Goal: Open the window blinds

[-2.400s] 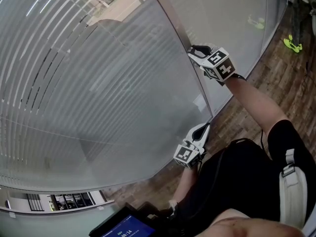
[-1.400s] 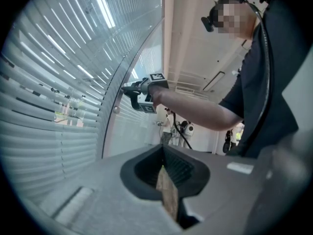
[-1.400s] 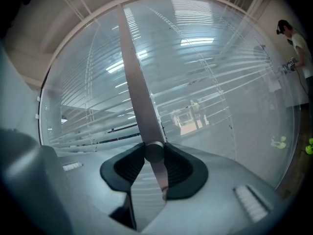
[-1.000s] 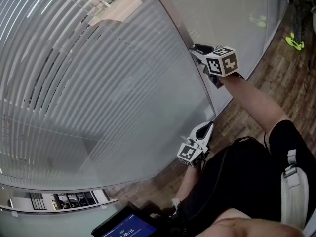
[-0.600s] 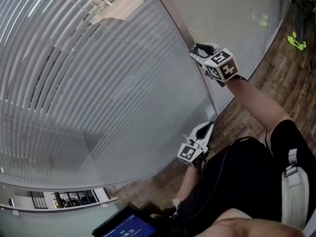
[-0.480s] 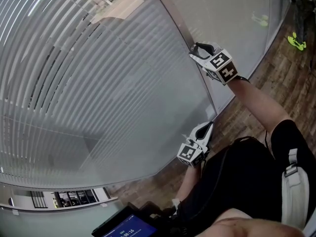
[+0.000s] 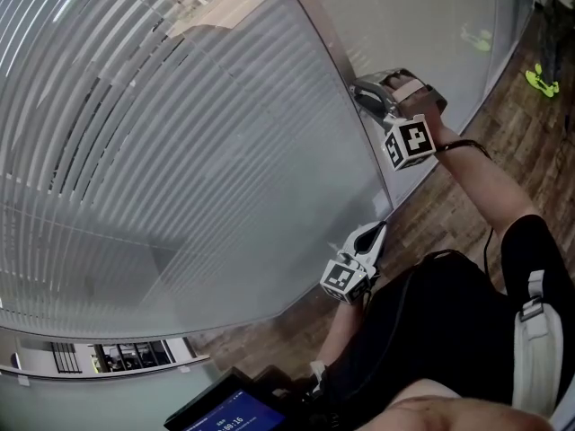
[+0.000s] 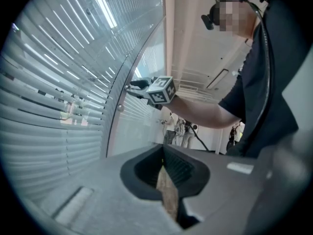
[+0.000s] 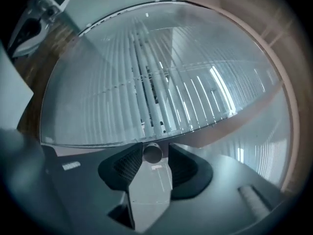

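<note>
Head view, looking steeply down at a glass wall. The window blinds (image 7: 180,151) hang behind the glass and fill the frame from 7 o'clock round to 12 o'clock. Their pale horizontal slats have thin dark gaps between them. A slim metal post (image 7: 331,41) runs along the right edge of the blinds, from 12 o'clock down toward the centre.

My right gripper (image 7: 367,88) is at 1 o'clock, pointing level at that post. In the right gripper view, a small round silver knob (image 9: 152,153) sits between its jaws. The jaws have just been closing. The knob lies against one pad and a thin gap shows at the other, so they are not clamped on it.

My left gripper (image 7: 375,230) is at 5 o'clock, near the foot of the glass and well apart from the knob. Its jaws are together, tips meeting, with nothing between them. Wooden floor (image 7: 503,124) shows from 2 to 3 o'clock.
</note>
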Motion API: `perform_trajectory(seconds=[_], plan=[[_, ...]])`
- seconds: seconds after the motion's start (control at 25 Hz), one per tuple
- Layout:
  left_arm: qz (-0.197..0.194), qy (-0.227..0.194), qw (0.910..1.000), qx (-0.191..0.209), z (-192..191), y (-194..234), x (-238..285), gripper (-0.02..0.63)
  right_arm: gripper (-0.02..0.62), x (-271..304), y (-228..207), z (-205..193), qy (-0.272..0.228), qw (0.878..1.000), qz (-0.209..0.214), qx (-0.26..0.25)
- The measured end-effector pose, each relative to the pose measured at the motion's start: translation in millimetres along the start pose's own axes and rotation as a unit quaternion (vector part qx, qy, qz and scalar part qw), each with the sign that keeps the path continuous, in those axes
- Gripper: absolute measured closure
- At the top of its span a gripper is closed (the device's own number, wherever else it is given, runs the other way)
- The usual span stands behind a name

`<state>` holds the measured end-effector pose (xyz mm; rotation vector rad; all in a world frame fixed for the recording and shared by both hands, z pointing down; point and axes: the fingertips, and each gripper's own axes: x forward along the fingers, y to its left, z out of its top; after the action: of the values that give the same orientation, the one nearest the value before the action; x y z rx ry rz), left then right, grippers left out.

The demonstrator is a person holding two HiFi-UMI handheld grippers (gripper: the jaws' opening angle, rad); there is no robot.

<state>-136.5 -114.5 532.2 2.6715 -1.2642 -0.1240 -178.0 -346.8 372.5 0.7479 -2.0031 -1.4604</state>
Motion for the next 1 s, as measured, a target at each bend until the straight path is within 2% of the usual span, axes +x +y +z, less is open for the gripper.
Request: perform_trajectory(seconds=[0.08, 0.32, 0.44, 0.68, 0.76, 0.84, 1.0], plan=[[0.0, 0.0, 1.0, 0.001, 0.5, -1.6, 1.1, 0.604, 0.44, 1.4, 5.1, -0.2, 0.005, 1.0, 0.002, -0.028], [0.006, 0.0, 1.0, -0.001, 0.0, 1.8, -0.5, 0.604, 0.44, 6.9, 7.6, -4.8, 0.017, 0.998, -0.001, -0.063], [0.007, 0.0, 1.0, -0.003, -0.6, 1.6, 0.4, 0.604, 0.474, 9.9, 6.7, -7.9, 0.021, 0.998, -0.002, -0.067], [0.006, 0.002, 1.0, -0.005, -2.8, 2.6, 0.1, 0.604, 0.477, 11.9, 5.7, -6.9, 0.025, 0.998, -0.006, -0.054], [0.006, 0.003, 1.0, -0.006, -6.0, 3.7, 0.5, 0.604, 0.476, 12.8, 6.9, -7.3, 0.021, 1.0, -0.002, -0.021], [0.006, 0.003, 1.0, -0.006, -10.0, 4.2, 1.8, 0.604, 0.476, 12.1, 5.2, -7.7, 0.012, 0.999, 0.004, 0.048], [0.005, 0.004, 0.9999, -0.012, -9.2, 3.2, 1.6, 0.604, 0.472, 9.9, -6.5, -5.1, 0.005, 0.985, 0.006, 0.171]])
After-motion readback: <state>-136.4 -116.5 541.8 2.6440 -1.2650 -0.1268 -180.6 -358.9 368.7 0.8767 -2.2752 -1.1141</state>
